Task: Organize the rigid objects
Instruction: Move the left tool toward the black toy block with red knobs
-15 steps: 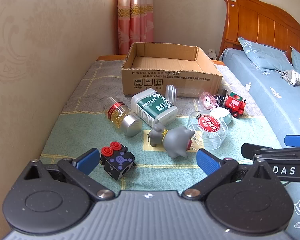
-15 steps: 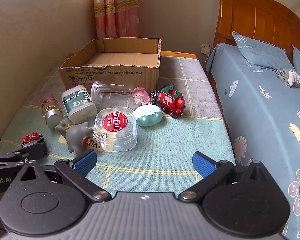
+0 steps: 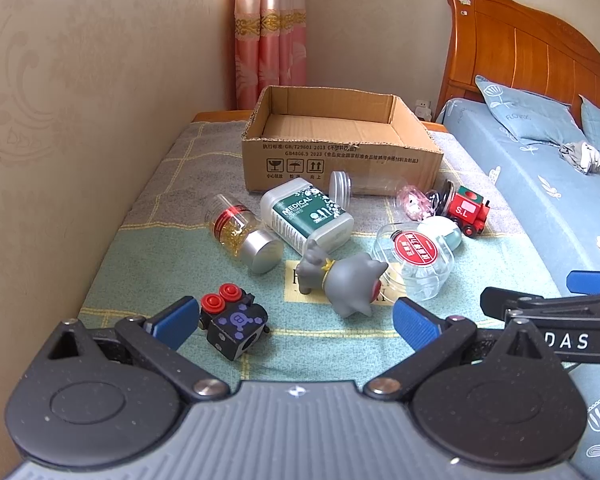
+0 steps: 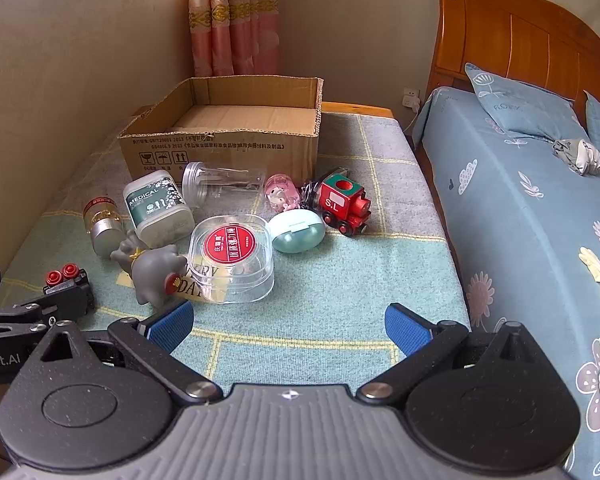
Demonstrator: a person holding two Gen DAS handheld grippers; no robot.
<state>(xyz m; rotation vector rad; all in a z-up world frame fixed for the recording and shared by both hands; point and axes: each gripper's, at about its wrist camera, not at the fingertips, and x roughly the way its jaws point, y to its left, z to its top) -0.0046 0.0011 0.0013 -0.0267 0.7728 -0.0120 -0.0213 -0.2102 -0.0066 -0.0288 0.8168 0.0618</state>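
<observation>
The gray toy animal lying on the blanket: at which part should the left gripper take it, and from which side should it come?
Probably across the round body of the gray toy animal, coming from above. It lies on its side between the medical bottle and the clear square container, so a sideways approach looks crowded. The legs and ears seem too thin to hold. The left gripper is open just in front of it.

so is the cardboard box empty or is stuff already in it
Empty: the cardboard box shows only its bare floor in both views.
</observation>
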